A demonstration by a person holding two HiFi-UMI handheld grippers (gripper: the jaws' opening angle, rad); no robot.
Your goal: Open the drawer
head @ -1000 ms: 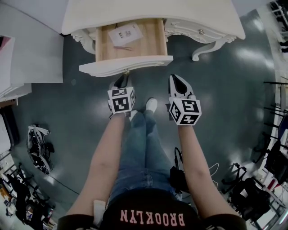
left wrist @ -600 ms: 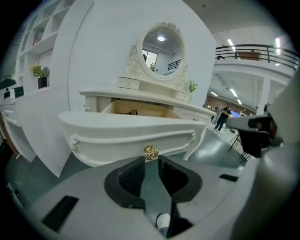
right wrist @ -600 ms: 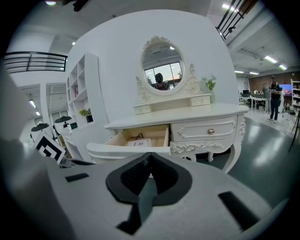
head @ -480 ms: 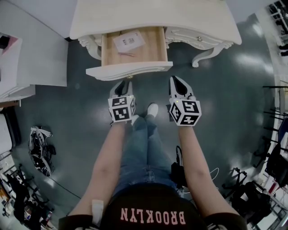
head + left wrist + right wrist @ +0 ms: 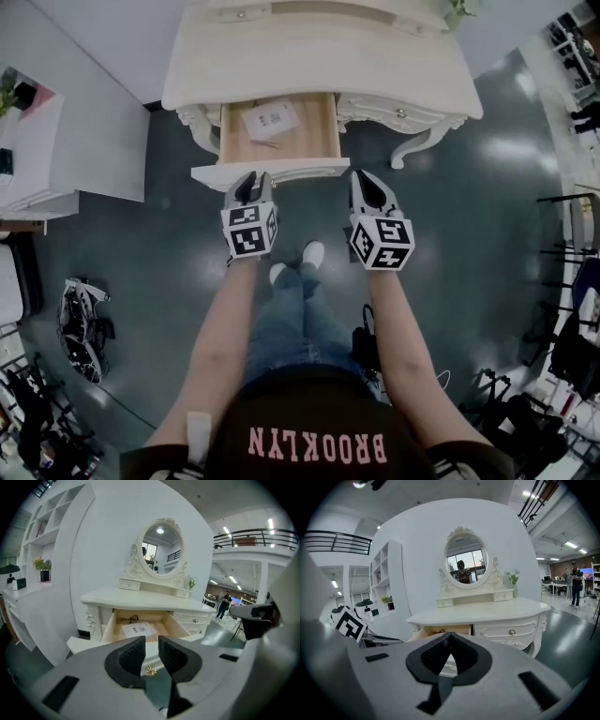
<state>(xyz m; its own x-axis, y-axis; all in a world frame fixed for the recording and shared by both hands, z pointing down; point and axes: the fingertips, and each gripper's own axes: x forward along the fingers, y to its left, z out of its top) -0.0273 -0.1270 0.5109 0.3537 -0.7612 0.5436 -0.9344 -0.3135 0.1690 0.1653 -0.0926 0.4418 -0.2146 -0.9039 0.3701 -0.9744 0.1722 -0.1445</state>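
Left tongs [image 5: 151,641] spread, gripping nothing; right tongs [image 5: 450,635] pressed together; pale-wood drawer [image 5: 316,131] open, apparently holding paper [image 5: 270,120].

The head view looks steeply down from above the person [image 5: 305,412] onto the cream-white carved wooden bench [image 5: 319,66] and its pulled-out pale wooden drawer [image 5: 319,129]. Both gripper views sit low and near, facing the bench front slightly downward along their jaws; all three share the drawer.

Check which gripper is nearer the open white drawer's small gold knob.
Left. The left gripper is directly in front of the small gold knob, which shows between its parted jaws. The right gripper, jaws together, hangs past the open white drawer's right end.
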